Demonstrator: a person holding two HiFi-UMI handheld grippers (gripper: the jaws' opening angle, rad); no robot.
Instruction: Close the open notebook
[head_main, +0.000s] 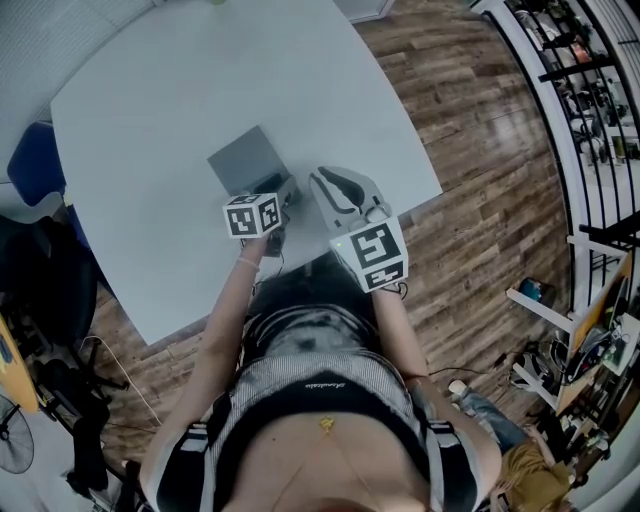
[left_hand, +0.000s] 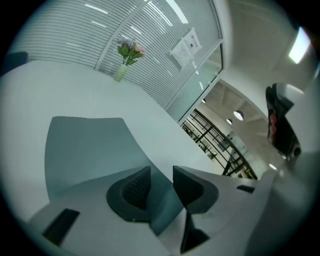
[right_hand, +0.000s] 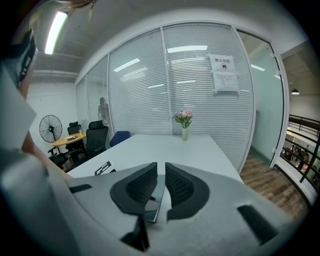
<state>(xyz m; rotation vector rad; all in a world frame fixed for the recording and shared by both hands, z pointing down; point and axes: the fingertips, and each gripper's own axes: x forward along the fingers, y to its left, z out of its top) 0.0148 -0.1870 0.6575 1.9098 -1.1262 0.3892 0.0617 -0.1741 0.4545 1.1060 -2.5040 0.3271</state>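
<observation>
The grey notebook (head_main: 243, 160) lies flat with its cover down on the white table (head_main: 150, 100), just ahead of both grippers. In the left gripper view it (left_hand: 85, 147) fills the middle, and its near corner runs in between the jaws. My left gripper (head_main: 284, 188) (left_hand: 161, 182) stands open over that corner, the pads clear of the cover. My right gripper (head_main: 322, 178) (right_hand: 161, 182) hangs to the right of the notebook, jaws drawn together to a thin slit, and nothing shows held in them.
A vase of flowers (right_hand: 184, 131) (left_hand: 121, 70) stands at the table's far end by the glass wall. A blue chair (head_main: 35, 165) is at the table's left side. The table's near edge (head_main: 300, 265) runs just in front of the person's body.
</observation>
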